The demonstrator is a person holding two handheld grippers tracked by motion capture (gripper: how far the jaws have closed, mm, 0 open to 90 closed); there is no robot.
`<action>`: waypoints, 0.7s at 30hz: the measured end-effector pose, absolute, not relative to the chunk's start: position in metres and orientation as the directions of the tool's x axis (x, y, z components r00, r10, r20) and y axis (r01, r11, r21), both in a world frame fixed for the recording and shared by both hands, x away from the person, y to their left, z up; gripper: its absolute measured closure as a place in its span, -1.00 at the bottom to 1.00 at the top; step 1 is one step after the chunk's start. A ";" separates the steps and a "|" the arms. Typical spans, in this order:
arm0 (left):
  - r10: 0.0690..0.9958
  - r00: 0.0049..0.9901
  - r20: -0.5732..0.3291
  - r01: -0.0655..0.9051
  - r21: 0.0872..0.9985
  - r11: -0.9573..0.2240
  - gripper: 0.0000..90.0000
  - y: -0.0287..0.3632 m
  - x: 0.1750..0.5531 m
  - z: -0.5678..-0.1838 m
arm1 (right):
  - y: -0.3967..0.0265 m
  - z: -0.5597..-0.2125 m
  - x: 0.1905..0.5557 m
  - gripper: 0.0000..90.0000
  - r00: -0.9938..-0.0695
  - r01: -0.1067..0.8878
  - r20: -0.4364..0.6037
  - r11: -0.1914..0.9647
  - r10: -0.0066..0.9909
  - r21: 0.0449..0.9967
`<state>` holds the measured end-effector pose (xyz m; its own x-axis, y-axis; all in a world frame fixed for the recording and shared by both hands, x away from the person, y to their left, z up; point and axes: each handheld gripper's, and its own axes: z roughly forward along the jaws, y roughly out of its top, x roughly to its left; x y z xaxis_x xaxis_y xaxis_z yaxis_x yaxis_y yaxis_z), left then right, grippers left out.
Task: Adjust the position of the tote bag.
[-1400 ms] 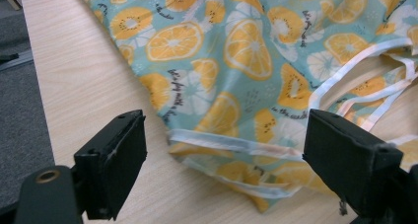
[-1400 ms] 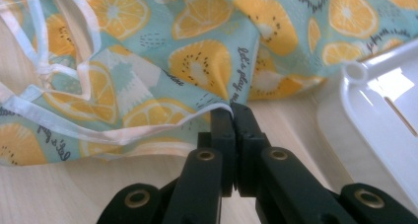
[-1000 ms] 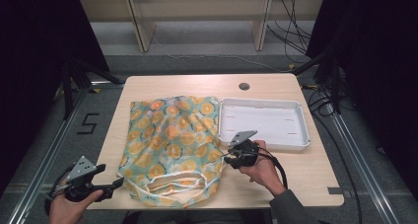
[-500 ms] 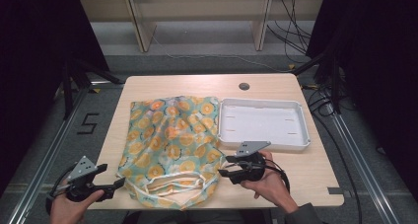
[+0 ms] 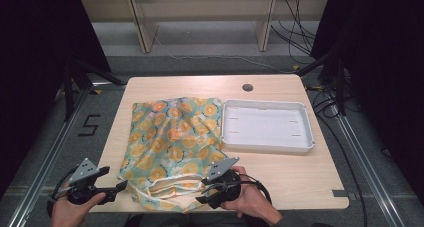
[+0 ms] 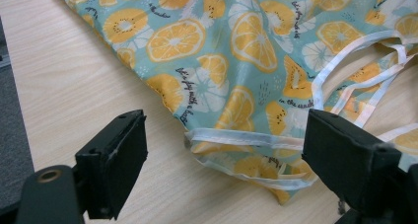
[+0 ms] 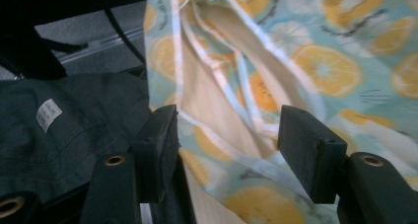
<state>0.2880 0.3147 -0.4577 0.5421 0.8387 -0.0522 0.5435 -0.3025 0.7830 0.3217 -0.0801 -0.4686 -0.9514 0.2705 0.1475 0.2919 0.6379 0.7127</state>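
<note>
A wooden table [image 5: 280, 172] carries two containers. The white tray [image 5: 267, 126] sits on the right half of the tabletop, its rim touching the right edge of the fabric bag [image 5: 172, 142]; the tray's floor shows nothing lying on it. The bag, teal with an orange-slice print and white trim, lies flat on the left half of the table, its mouth and white straps [image 5: 160, 187] turned toward the near edge; whether anything is inside cannot be told.

The left gripper [image 5: 117, 188] is held low at the near left corner of the table, level with the top and pointing toward the bag's near left corner. In the left gripper view its jaws stand wide apart, with the trimmed hem [image 6: 241, 137] lying on the table between and beyond them, untouched by either pad.

The right gripper [image 5: 202, 194] is held at the near edge, its jaws over the bag's mouth. Its jaws have just been opening; in the right gripper view the pale lining [image 7: 217, 100] and white trim show between the parted pads, which do not press on the cloth.
</note>
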 end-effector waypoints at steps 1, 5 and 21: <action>0.842 0.537 -0.055 0.547 0.782 -0.298 -0.64 0.314 0.288 -0.458 | -0.075 -0.474 0.320 -0.10 -0.956 0.282 0.145 0.662 0.255 0.695; 0.841 0.538 -0.051 0.547 0.781 -0.303 -0.64 0.315 0.288 -0.458 | -0.069 -0.480 0.315 -0.10 -0.959 0.278 0.154 0.690 0.238 0.669; 0.827 0.558 -0.071 0.547 0.780 -0.303 -0.64 0.311 0.290 -0.458 | -0.073 -0.482 0.320 1.00 -0.980 0.198 0.136 0.722 0.144 0.663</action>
<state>0.2899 0.3114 -0.4576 0.5580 0.8268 -0.0707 0.5472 -0.3025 0.7804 0.3196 -0.0726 -0.4823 -0.9803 0.1436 0.1359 0.1977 0.7220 0.6630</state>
